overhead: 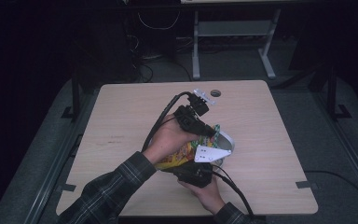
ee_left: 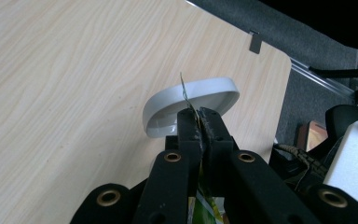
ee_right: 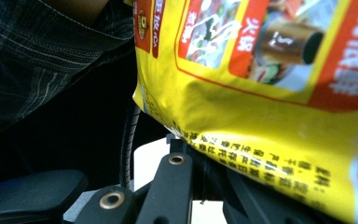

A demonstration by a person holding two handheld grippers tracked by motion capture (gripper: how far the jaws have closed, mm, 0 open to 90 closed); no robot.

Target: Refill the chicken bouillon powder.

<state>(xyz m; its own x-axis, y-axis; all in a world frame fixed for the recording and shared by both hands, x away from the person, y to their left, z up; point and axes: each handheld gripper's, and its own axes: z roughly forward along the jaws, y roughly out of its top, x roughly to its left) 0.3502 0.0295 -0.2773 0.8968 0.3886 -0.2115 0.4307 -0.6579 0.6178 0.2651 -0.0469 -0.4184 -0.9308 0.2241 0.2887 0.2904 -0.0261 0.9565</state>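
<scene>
Pale wood table (overhead: 126, 116) on grey carpet (overhead: 345, 154), dark room beyond

The high view looks forward and down over the whole table (overhead: 121, 107) from above the person's side. The left gripper view rides close, looking down onto the bowl (ee_left: 191, 105). The right gripper view sits against the yellow packet (ee_right: 270, 140). All share that packet.
</scene>
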